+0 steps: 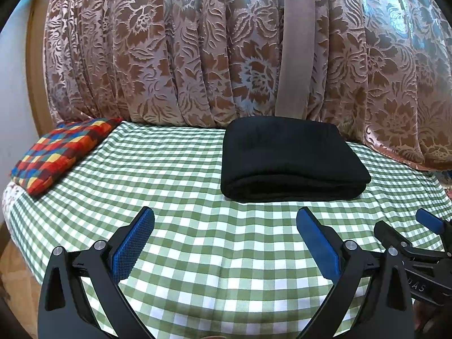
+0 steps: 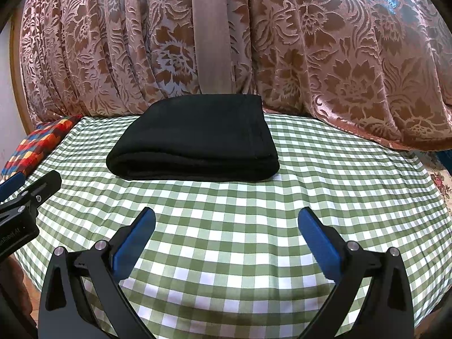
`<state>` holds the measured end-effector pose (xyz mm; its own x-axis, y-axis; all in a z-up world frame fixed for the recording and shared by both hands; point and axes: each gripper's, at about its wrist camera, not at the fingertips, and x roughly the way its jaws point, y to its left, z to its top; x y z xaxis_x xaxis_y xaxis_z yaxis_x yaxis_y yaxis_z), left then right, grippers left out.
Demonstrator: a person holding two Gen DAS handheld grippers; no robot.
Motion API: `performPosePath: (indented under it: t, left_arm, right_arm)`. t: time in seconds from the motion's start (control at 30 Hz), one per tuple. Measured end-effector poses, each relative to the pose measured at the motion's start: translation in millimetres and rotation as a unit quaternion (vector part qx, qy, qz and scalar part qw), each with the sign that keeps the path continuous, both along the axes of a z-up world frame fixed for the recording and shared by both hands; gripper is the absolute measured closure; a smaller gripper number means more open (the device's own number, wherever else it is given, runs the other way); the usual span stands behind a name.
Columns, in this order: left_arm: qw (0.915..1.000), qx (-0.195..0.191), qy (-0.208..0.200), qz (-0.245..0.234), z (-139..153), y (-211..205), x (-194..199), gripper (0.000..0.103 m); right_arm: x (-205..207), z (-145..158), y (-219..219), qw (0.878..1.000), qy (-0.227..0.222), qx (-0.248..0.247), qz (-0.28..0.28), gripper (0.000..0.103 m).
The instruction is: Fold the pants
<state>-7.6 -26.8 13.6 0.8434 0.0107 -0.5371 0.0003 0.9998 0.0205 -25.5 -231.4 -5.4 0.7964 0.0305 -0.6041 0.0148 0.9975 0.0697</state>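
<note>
Ahead of both sets of fingers, well apart from the tips, black pants (image 2: 195, 138) lie folded into a compact rectangle on the green checked cloth (image 2: 240, 240), layered edge facing the cameras, far edge close to the floral curtain (image 2: 339, 70). Stack looks neat and squared, so judged: folding is essentially done, nothing left to tuck.

Left gripper (image 1: 224, 243): blue pads spread wide, nothing between them, only bare check cloth. Pants sit forward and slightly right of its fingers. Right gripper (image 2: 226, 240): pads likewise released and empty, pants forward and slightly left. Each gripper shows at the edge of the other's view, so they're side by side, both short of the garment. Probably parked back and released because the bundle needs no holding; it stays flat by its own weight.

Left of the left fingers, further back, a multicolour checked cushion (image 1: 59, 155) lies at the bed edge, apart from the pants, not involved.
</note>
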Motion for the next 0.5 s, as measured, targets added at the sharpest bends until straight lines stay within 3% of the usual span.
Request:
performPosePath:
  t: [0.5]
  left_arm:
    - [0.9999, -0.004, -0.010, -0.001, 6.2, 3.0, -5.0, 0.004]
  right_arm:
    - [-1.3, -0.2, 1.2, 1.000, -0.002, -0.003, 0.002, 0.002]
